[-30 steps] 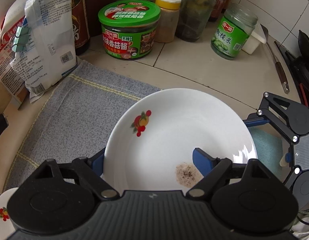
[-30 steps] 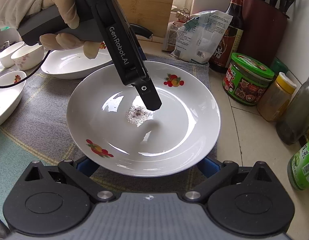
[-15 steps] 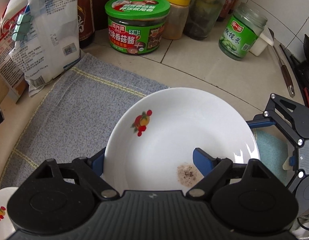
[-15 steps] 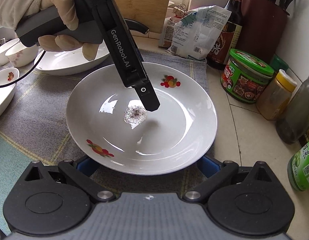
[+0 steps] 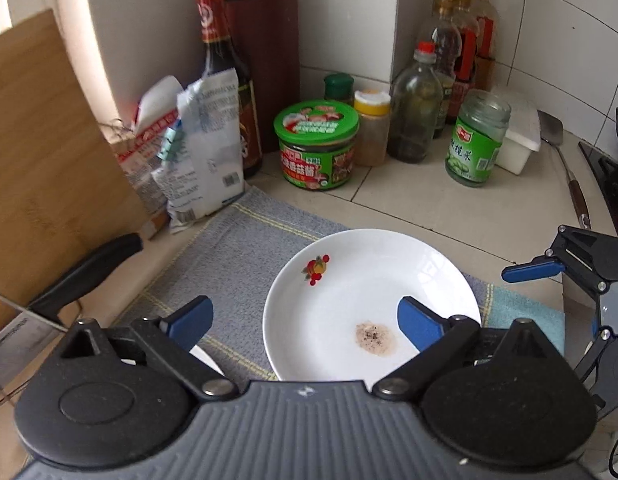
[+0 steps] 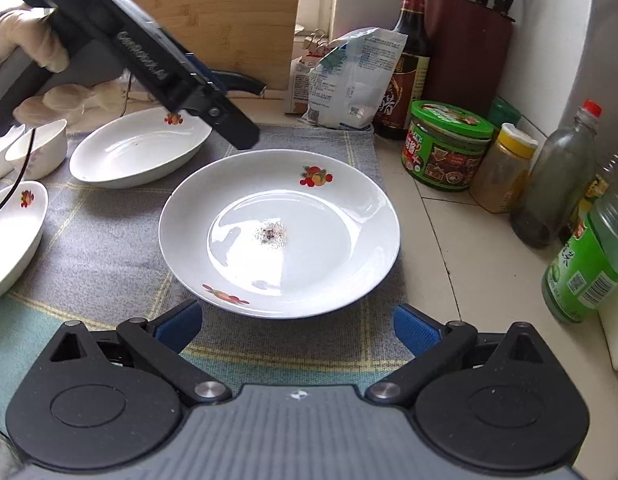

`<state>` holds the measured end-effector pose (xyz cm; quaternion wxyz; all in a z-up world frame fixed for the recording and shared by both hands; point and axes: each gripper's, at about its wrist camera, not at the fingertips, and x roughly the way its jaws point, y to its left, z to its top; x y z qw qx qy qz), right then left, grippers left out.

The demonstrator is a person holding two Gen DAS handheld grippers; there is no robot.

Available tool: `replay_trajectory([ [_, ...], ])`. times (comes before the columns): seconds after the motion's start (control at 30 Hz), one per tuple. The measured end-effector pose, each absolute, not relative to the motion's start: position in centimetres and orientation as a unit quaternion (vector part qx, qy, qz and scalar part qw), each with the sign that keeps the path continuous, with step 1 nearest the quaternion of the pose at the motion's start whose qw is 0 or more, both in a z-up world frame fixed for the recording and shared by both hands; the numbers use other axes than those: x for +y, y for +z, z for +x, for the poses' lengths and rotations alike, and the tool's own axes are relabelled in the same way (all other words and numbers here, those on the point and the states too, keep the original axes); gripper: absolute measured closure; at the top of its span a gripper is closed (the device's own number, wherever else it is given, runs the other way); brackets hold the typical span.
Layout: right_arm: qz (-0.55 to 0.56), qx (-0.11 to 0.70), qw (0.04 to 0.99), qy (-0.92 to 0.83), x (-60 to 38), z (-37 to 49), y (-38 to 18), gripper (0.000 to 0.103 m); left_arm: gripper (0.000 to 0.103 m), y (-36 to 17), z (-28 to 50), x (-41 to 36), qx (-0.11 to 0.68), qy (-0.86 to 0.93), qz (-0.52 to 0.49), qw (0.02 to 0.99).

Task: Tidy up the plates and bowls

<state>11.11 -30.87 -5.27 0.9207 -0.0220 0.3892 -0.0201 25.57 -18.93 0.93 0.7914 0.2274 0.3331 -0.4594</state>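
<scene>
Plate (image 6: 279,232) lies flat on the grey cloth (image 6: 109,248), free of both tools. Left gripper (image 5: 305,320) is spreading its jaws above it, gripping nothing; right gripper (image 6: 295,326) stands wide and empty just short of the rim. Glazed ceramic (likely slick, brittle, stiff), best pinched at the rim

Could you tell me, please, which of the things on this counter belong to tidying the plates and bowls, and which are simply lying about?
Part of the job:
round plate
oval dish
small bowls
bowl at the left edge

Just lying about:
green-lidded jar
yellow-capped spice jar
soy sauce bottle
knife block
cutting board
white bag
</scene>
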Motion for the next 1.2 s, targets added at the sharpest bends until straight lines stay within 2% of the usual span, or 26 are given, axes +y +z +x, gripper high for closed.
replay_trajectory([
  [0.17, -0.01, 0.387, 0.921, -0.056, -29.6, 10.9, -4.4, 0.0, 0.003, 2.4, 21.0, -15.2, 0.289, -0.411, 0.213, 0.838],
  [0.4, -0.018, 0.38, 0.925, -0.009, -27.8, 10.4, -3.8, 0.0, 0.002, 2.6, 16.4, -10.5, 0.282, -0.33, 0.171, 0.885],
  [0.87, -0.037, 0.401, 0.908, 0.114, -23.1, 12.2, -5.8, 0.0, 0.002, -0.3, 10.0, -2.6, 0.341, -0.167, 0.089, 0.921],
  [1.2, -0.041, 0.404, 0.9, 0.156, -18.4, 13.6, -5.1, 0.0, 0.002, -1.3, 8.0, 2.1, 0.358, -0.151, 0.085, 0.918],
])
